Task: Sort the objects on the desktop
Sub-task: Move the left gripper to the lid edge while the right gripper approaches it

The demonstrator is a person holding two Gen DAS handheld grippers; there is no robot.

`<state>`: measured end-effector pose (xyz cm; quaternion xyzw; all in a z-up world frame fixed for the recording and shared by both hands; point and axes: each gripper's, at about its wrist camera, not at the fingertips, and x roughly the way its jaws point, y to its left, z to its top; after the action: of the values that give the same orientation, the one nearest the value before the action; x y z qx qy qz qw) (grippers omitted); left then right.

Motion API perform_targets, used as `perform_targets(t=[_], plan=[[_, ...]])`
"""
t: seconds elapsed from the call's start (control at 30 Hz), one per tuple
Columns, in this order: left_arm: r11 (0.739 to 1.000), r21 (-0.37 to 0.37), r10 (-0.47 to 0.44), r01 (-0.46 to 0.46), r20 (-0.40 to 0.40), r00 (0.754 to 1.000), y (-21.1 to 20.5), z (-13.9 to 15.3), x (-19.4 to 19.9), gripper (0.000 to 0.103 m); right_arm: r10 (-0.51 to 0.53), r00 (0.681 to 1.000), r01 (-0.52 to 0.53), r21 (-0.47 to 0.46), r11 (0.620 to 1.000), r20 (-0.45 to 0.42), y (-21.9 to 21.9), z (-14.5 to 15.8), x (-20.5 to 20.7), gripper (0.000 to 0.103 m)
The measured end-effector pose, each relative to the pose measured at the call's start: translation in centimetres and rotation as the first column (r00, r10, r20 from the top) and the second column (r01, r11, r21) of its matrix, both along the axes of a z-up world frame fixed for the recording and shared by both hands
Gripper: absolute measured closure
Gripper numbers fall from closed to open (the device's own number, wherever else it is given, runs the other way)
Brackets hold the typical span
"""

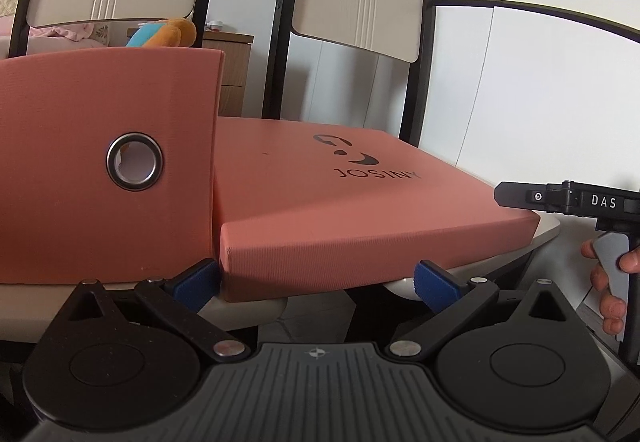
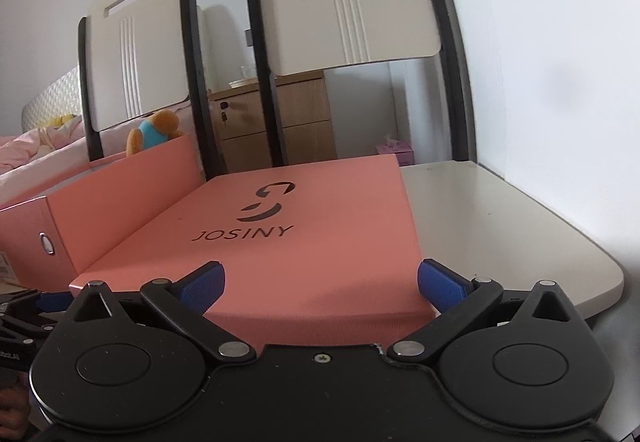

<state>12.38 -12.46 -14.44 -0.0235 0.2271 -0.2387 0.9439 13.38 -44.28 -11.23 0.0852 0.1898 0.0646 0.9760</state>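
A flat salmon-pink box lid marked JOSINY [image 1: 340, 202] [image 2: 288, 242] lies on the white table. Beside it on the left stands the taller pink box base [image 1: 108, 170] [image 2: 120, 198] with a metal ring hole [image 1: 135, 161]. My left gripper [image 1: 316, 280] is open, its blue fingertips [image 1: 198, 280] spread at the lid's near edge, at table-edge height. My right gripper [image 2: 320, 284] is open too, with its blue fingertips [image 2: 440, 284] wide over the lid's near right corner. The right gripper's body shows in the left wrist view [image 1: 568, 200], held by a hand.
The white table [image 2: 500, 226] has bare surface to the right of the lid, up to a white wall. Two chair backs [image 2: 344, 2] stand behind the table. A plush toy [image 2: 154, 134], a wooden drawer cabinet [image 2: 296, 122] and a bed lie beyond.
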Motion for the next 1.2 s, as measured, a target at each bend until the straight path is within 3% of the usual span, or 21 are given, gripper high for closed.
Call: perform_targets(t=[0.13,0.3,0.43,0.87,1.07,1.2], plan=[[0.999,-0.021,-0.036,0.036,-0.015,0.999,-0.1,0.2,-0.4,0.000,0.073,0.997,-0.073,0.003,0.997,0.002,0.8,0.2,-0.3,0.001],[0.999,0.009,-0.034,0.034,0.012,0.999,-0.2,0.4,-0.9,0.000,0.100,0.994,-0.097,-0.087,0.992,0.039,2.0,0.8,-1.2,0.001],[1.000,-0.012,-0.020,0.019,-0.010,1.000,0.2,0.3,-0.5,0.000,0.018,0.999,-0.016,-0.064,0.998,0.030,0.8,0.9,-0.9,0.001],[0.999,-0.013,-0.038,0.038,0.002,0.999,-0.2,0.0,-0.3,0.000,-0.043,0.996,0.046,0.036,0.998,-0.077,-1.8,-0.9,0.9,0.000],[0.999,-0.016,-0.034,0.034,0.000,0.999,0.2,0.1,-0.9,0.000,-0.014,0.996,0.022,0.096,0.995,-0.085,-2.6,-0.9,0.4,0.000],[0.999,-0.004,-0.040,0.040,0.001,0.999,0.5,0.3,-1.7,0.000,0.018,0.996,-0.011,0.085,0.996,-0.088,-2.6,-0.7,-0.5,0.000]])
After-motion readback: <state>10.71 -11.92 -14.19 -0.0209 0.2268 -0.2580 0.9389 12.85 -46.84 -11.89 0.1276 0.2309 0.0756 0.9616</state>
